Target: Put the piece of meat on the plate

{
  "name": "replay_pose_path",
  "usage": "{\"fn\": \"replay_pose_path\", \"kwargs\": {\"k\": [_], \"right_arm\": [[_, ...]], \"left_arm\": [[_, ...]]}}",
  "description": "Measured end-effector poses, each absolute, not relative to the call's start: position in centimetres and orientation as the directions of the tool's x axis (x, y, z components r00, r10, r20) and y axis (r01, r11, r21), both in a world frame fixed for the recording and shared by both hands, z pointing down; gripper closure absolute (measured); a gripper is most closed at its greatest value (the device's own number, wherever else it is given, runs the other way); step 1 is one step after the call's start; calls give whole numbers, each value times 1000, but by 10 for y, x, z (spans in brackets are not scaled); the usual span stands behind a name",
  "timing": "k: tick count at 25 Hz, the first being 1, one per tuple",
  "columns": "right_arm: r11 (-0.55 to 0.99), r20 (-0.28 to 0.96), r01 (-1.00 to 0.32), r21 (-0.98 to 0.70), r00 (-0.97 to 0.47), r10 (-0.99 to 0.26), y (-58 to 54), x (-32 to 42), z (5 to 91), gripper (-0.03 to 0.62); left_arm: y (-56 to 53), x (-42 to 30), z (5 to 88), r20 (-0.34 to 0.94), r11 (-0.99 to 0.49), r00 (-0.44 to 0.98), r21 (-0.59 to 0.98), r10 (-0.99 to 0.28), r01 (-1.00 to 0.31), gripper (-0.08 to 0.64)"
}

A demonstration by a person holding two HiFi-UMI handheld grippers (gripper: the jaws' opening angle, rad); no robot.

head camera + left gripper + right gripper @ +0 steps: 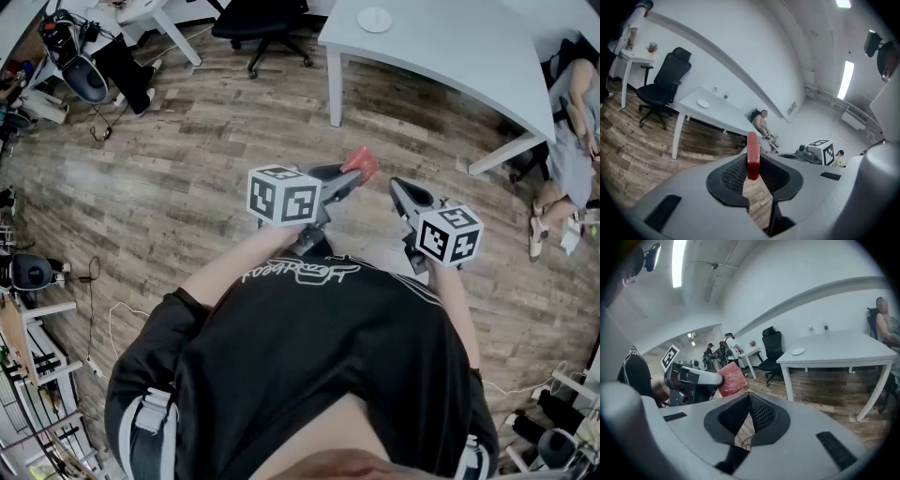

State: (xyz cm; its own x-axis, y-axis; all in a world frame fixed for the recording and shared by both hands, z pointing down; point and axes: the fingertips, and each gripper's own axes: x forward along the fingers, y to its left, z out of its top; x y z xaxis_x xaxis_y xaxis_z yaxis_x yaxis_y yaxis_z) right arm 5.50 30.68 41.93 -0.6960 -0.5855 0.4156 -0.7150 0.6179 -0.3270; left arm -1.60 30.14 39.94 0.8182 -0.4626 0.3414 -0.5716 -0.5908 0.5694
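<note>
Head view: person in black top is standing over wood floor, holding both grippers out in front, well above it. Left gripper is clamping the piece of meat; the red slab is sticking out past the jaw tips, pointing twd the bench. Left gripper view is showing the same grip w/ meat edge-on: a thin red strip is standing upright betw. the two black mesh pads, both are pressing on its sides, and its upper part is poking above them.

Right gripper is hanging just beside the left one, not touching the meat. Right gripper view is showing its jaws clenched tip to tip w/ nothing betw. them, only a narrow V gap lower down. In that view the meat is showing its flat side, pink-red and textured, at the left gripper's tip.

White bench is standing ahead, well apart from both grippers. Small white plate is lying on it nr the chair-side end. Meat is hanging in the air, well apart from the plate. Black office chair is sitting left of the bench. Another person is sitting at the bench's other end.
</note>
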Motion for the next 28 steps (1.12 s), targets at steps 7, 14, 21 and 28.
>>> {"fn": "replay_pose_path", "kwargs": {"k": [7, 14, 21, 28], "right_arm": [[637, 414, -708, -304, -700, -582, 312, 51, 412, 583], [633, 392, -701, -329, -711, -584, 316, 59, 405, 583], [630, 391, -705, -325, -707, -590, 319, 69, 404, 583], [629, 373, -699, -341, -715, -592, 313, 69, 404, 583]], "left_arm": [[308, -17, 399, 349, -583, 817, 576, -459, -573, 479], [317, -8, 393, 344, -590, 813, 564, -469, -578, 479], [323, 0, 391, 347, -596, 811, 553, -472, -583, 479], [317, -1, 392, 346, -598, 810, 549, -473, -584, 479]]}}
